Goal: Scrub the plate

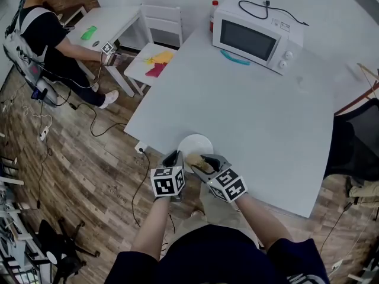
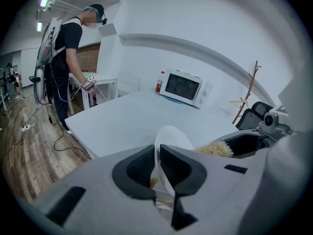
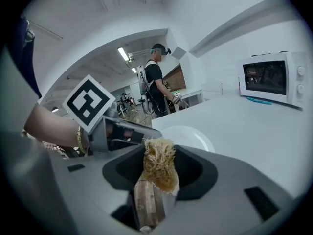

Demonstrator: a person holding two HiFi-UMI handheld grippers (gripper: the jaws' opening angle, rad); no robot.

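A white plate [image 1: 196,143] lies at the near edge of the pale table [image 1: 260,117]. My left gripper [image 1: 173,160] is shut on the plate's near-left rim; in the left gripper view the thin rim [image 2: 157,160] runs up between the jaws of this gripper [image 2: 157,153], and the plate [image 2: 172,136] stretches beyond. My right gripper [image 1: 202,162] is shut on a tan fibrous scrubber [image 1: 195,161] at the plate's near rim. In the right gripper view the scrubber [image 3: 159,164] sticks up between the jaws of that gripper [image 3: 159,155], with the plate [image 3: 190,136] just ahead.
A white microwave [image 1: 251,39] stands at the table's far side, with a red-capped bottle [image 1: 214,13] beside it. At the far left a person [image 1: 44,37] works at a small white table. A black office chair [image 1: 355,149] stands to the right. Cables lie on the wooden floor.
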